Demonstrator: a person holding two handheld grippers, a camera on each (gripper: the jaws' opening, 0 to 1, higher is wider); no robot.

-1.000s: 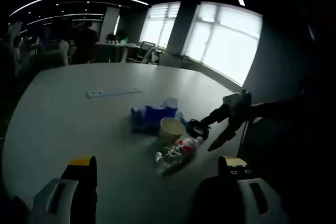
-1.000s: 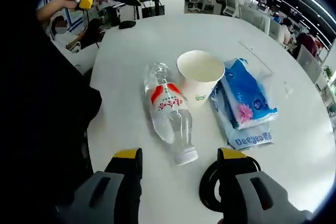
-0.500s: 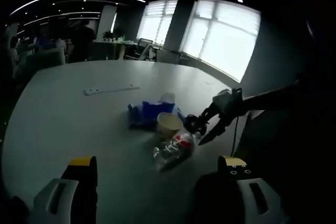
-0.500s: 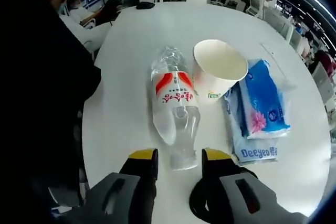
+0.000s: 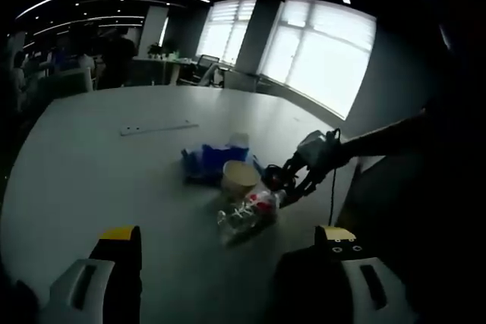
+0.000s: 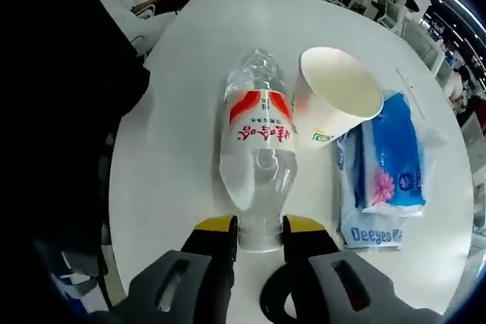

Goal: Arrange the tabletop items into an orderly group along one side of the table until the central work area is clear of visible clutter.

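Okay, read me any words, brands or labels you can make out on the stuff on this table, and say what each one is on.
"Deeyeo": on the white end of the blue tissue pack.
Red characters on the water bottle label: too blurred to read.
Small green mark low on the paper cup: too small to read.
The right gripper has its jaws at the bottle's cap end.

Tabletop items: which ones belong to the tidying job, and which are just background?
Job: plastic bottle, lying down, cap end between the right gripper jaws; paper cup; blue tissue pack; black ring by the gripper.

Background: pale strip farther along the table; office chairs.
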